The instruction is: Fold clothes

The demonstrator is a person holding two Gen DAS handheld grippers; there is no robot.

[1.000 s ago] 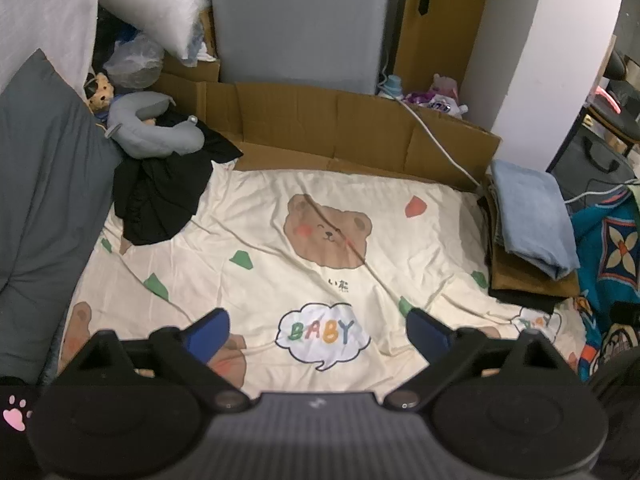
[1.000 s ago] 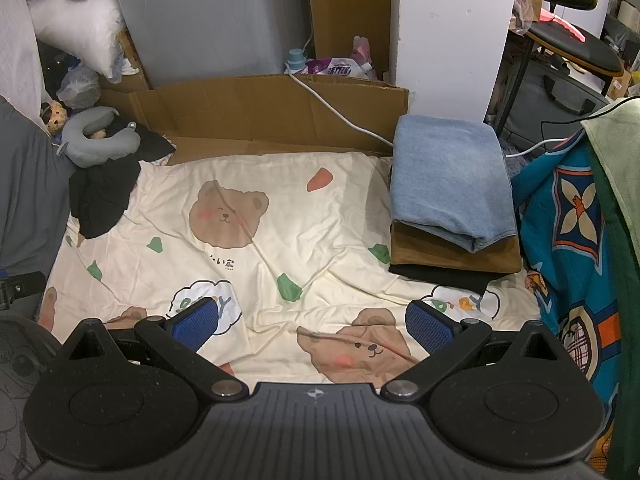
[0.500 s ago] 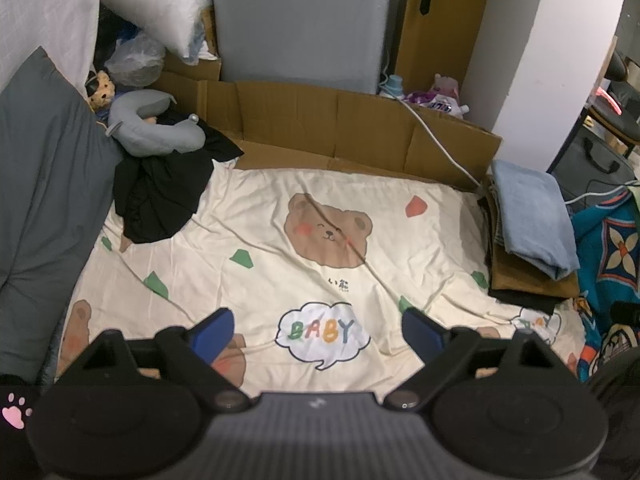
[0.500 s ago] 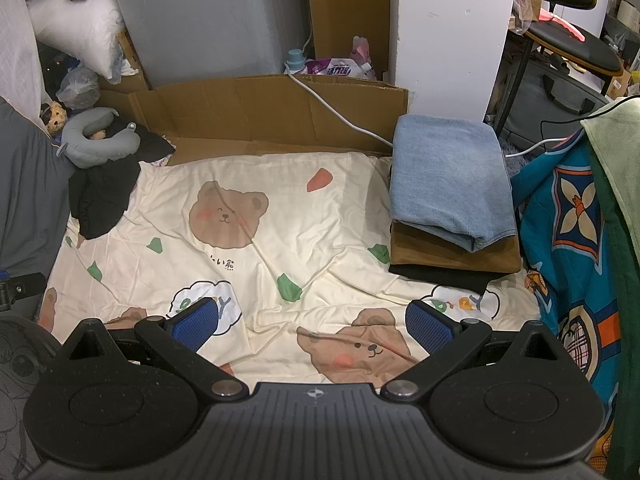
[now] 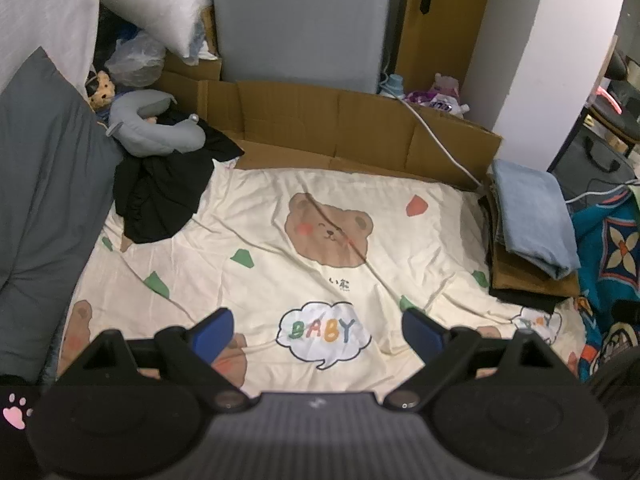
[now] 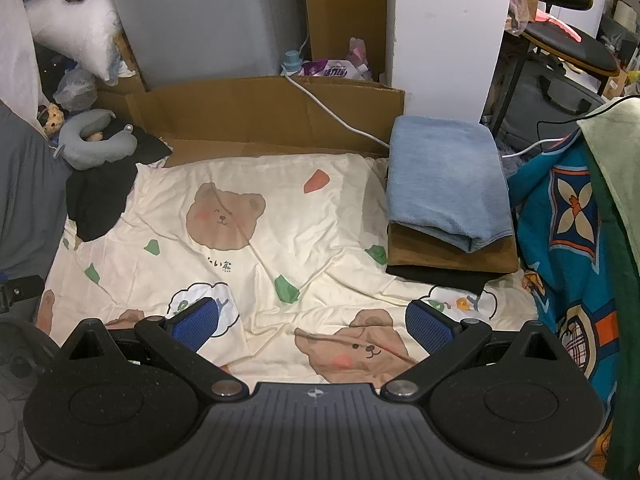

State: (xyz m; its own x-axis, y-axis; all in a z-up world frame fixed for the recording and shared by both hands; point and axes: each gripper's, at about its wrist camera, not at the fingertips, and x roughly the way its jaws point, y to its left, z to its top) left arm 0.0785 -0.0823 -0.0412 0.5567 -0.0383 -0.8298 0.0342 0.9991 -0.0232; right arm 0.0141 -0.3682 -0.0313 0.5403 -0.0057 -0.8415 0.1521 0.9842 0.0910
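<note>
A crumpled black garment (image 5: 160,196) (image 6: 100,196) lies at the far left of the cream bear-print sheet (image 5: 280,264) (image 6: 320,240), under a grey neck pillow (image 5: 156,132) (image 6: 96,144). On the right edge sits a folded stack: a light blue piece (image 5: 532,216) (image 6: 448,184) over a brown one (image 6: 452,252) and a black one (image 6: 436,276). My left gripper (image 5: 318,330) hovers open above the sheet's near part, nothing between its blue pads. Over the near right of the sheet my right gripper (image 6: 312,322) is open and empty too.
Cardboard (image 5: 340,128) (image 6: 260,112) stands along the far edge of the sheet with a white cable (image 5: 436,132) across it. A grey cushion (image 5: 44,184) lines the left side. A patterned blue blanket (image 6: 568,232) hangs at the right, a white pillar (image 6: 444,32) behind the stack.
The left gripper's jaws have narrowed slightly and its view has drifted a little. The right gripper and the clothes have not moved.
</note>
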